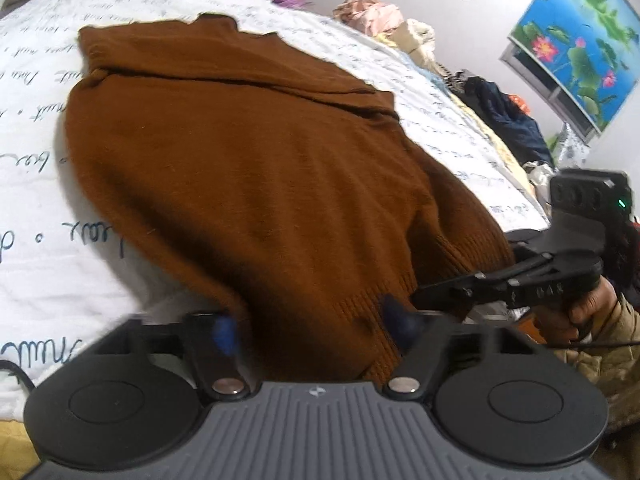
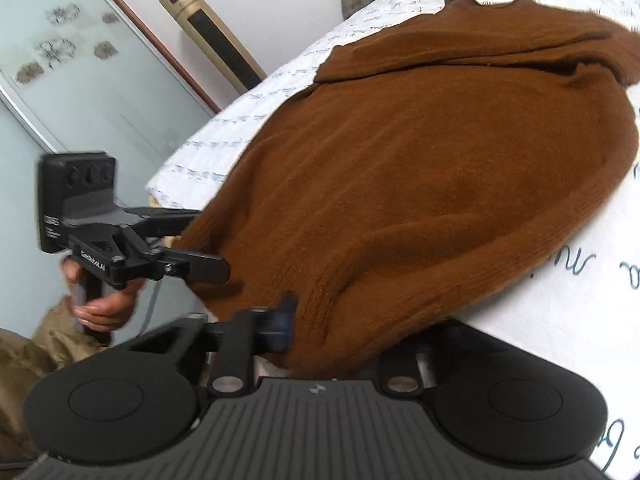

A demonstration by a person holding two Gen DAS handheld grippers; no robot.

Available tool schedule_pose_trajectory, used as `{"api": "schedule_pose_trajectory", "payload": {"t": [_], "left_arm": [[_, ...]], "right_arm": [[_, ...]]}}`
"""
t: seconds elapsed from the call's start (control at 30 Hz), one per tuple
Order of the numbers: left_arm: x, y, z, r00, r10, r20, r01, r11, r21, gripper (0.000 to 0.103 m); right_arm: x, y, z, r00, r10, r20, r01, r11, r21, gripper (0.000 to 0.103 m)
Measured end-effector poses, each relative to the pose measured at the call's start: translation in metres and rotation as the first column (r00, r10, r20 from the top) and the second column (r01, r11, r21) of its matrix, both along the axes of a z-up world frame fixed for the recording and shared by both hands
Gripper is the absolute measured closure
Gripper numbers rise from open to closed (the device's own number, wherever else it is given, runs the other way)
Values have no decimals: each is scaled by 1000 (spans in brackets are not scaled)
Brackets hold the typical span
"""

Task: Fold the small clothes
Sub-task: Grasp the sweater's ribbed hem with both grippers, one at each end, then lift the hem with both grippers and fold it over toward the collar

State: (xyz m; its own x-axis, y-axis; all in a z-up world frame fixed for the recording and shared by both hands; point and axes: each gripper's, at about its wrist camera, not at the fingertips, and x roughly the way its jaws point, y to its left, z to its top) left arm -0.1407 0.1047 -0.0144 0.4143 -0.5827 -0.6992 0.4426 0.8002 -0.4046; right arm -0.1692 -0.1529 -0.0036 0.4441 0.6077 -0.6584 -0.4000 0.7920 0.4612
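Softly fuzzy brown knit sweater [image 1: 248,168], ribbed hem, quilted script-printed white bedspread [image 1: 36,264]

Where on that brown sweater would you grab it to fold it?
Grip the ribbed bottom hem of the sweater, coming from the near edge of the bed. The hem hangs over that edge, thick and easy to pinch, while the rest lies flat.

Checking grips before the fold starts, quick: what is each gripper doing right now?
Left gripper: the ribbed hem of the brown sweater lies between its fingers; a firm pinch cannot be told.
Right gripper: hem between its fingers too; clamping cannot be told.
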Motion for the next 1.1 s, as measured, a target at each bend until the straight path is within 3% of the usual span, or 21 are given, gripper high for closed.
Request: {"api": "schedule_pose_trajectory", "payload": {"t": [0.1,0.2,0.37,0.6,0.9,1.1], "left_arm": [[8,5,0,999,43,-33,-43,999,4,82],[10,7,5,998,57,-30,-57,998,1,88],[8,-4,33,995,76,66,-79,996,43,89],[20,-31,71,959,118,256,-165,971,171,89],[56,-44,87,932,208,297,-272,943,194,89],[74,-48,91,912,248,326,-327,920,216,89]], "right_arm": [[-5,2,7,1000,3,25,-2,1000,-20,82],[-9,-5,15,999,-6,51,6,1000,-5,83],[-12,-10,34,989,-41,142,43,999,-6,83],[9,-8,59,970,-81,228,79,997,20,83],[54,-22,71,936,-247,253,222,967,122,83],[80,-35,66,902,-348,256,323,936,139,83]]}}
